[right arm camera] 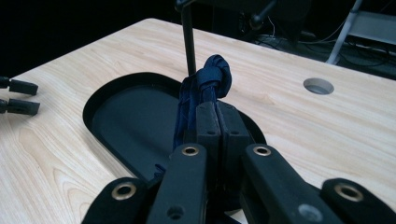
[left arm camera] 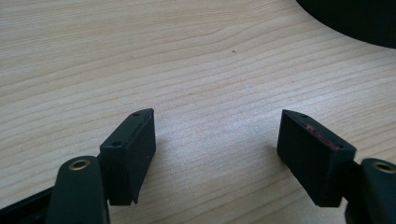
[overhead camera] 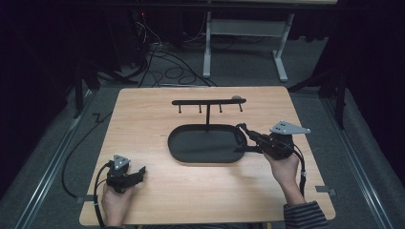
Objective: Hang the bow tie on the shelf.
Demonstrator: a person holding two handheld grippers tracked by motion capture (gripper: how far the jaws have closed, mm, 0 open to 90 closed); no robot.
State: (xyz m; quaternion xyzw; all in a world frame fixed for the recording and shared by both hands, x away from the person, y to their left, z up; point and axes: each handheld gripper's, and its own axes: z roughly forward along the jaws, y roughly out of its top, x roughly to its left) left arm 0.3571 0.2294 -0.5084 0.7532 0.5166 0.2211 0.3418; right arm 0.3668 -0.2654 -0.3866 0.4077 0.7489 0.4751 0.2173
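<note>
So up close in the right gripper view, the right gripper (right arm camera: 216,114) is clamped tight on a dark blue cloth (right arm camera: 205,86), bunched into a knot just past the tips. From the high view that detail gets lost, but the cloth (overhead camera: 240,135) sits over the right end of the black tray (overhead camera: 191,152), mid table. The left gripper (left arm camera: 217,142) rests near the table's (overhead camera: 157,191) front left corner, jaws wide apart, holding nothing. The hook rack (overhead camera: 208,101) stands behind the tray.

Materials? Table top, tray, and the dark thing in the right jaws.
Table: light wood or wood-look laminate, matte, visible grain lines. Tray: black, smooth, slight sheen, probably metal or plastic. Band: navy woven fabric, soft folds and a knot, pinched in the right gripper.
</note>
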